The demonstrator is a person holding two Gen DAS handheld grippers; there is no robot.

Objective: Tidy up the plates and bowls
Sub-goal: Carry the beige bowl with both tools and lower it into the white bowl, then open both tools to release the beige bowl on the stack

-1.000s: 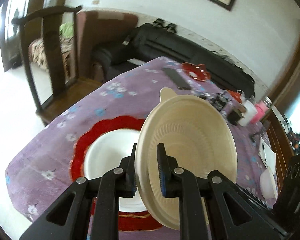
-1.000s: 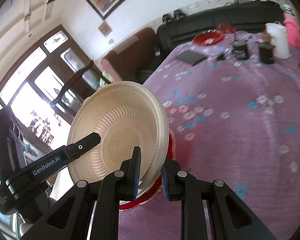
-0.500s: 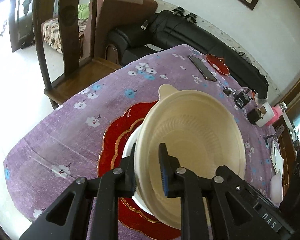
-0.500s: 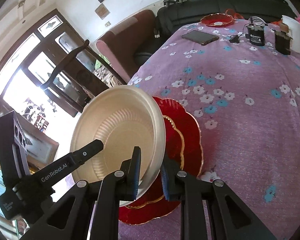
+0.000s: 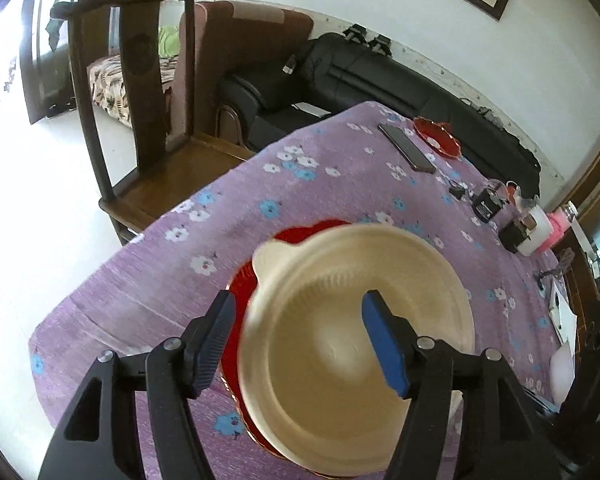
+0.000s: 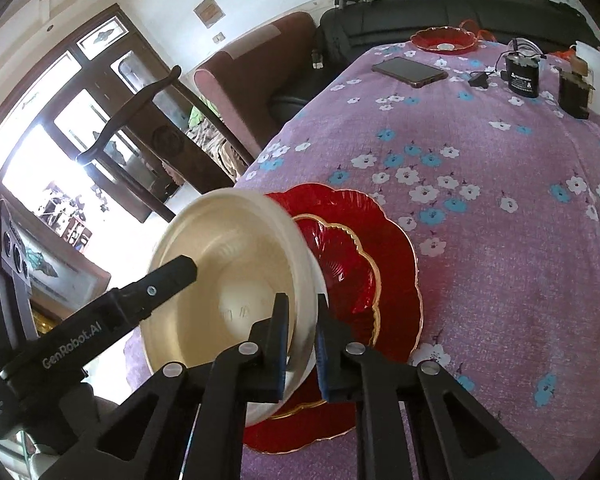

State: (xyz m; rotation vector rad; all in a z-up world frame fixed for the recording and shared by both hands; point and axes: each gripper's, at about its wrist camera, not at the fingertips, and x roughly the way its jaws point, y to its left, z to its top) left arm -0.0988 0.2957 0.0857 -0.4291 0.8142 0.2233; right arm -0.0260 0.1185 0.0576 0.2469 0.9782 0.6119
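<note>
A cream bowl (image 5: 340, 344) with a small tab on its rim sits over the stacked red scalloped plates (image 6: 388, 264) near the table's corner. In the left wrist view only a red edge of the plates (image 5: 240, 292) shows beside the bowl. My left gripper (image 5: 300, 332) is open, its fingers spread on either side of the bowl's rim. My right gripper (image 6: 302, 344) is shut on the near rim of the cream bowl (image 6: 236, 280), and the left gripper's finger reaches over the bowl from the left.
The table has a purple flowered cloth (image 6: 500, 184). At its far end lie a phone (image 6: 410, 71), a small red dish (image 6: 444, 40), black boxes (image 6: 522, 76) and a white container (image 6: 596, 80). A dark wooden chair (image 5: 140, 92) stands by the table's left edge.
The bowl came down from tilted in the air onto the red plates. My left gripper opened and let go of its rim. The right gripper kept its grip.
</note>
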